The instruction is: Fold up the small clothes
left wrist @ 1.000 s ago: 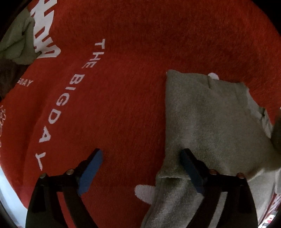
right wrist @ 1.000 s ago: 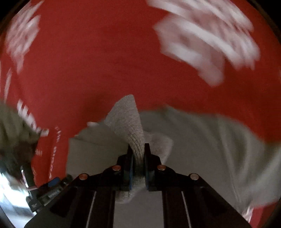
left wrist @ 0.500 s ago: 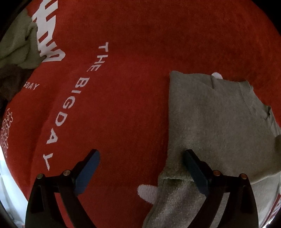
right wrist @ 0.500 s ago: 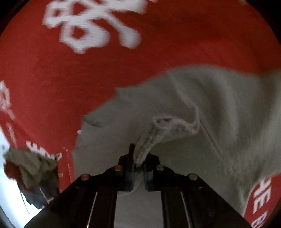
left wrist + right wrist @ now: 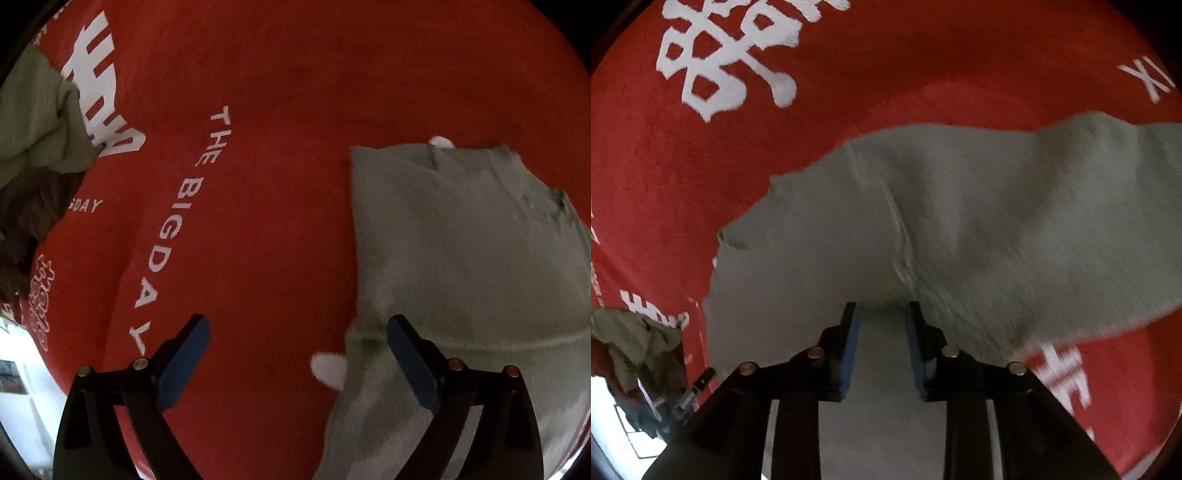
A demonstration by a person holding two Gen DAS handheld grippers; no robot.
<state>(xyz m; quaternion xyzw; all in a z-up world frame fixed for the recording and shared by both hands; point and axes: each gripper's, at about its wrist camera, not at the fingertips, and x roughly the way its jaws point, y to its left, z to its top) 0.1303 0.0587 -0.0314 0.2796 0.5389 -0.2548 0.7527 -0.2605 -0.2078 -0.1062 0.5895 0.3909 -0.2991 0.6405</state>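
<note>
Grey garment [image 5: 960, 229] spread flat on the red printed cloth [image 5: 277, 203].
Right gripper [image 5: 882, 314] above the garment, jaws just parted, nothing clamped; left gripper [image 5: 297, 332] jaws wide apart over the garment's edge.

A grey garment [image 5: 979, 229] of soft, fuzzy knit lies flat on a red cloth [image 5: 923, 74], partly folded, with a seam running across it. It spreads under and ahead of the right gripper [image 5: 882, 314], and under the right finger of the left gripper [image 5: 299, 332].
</note>
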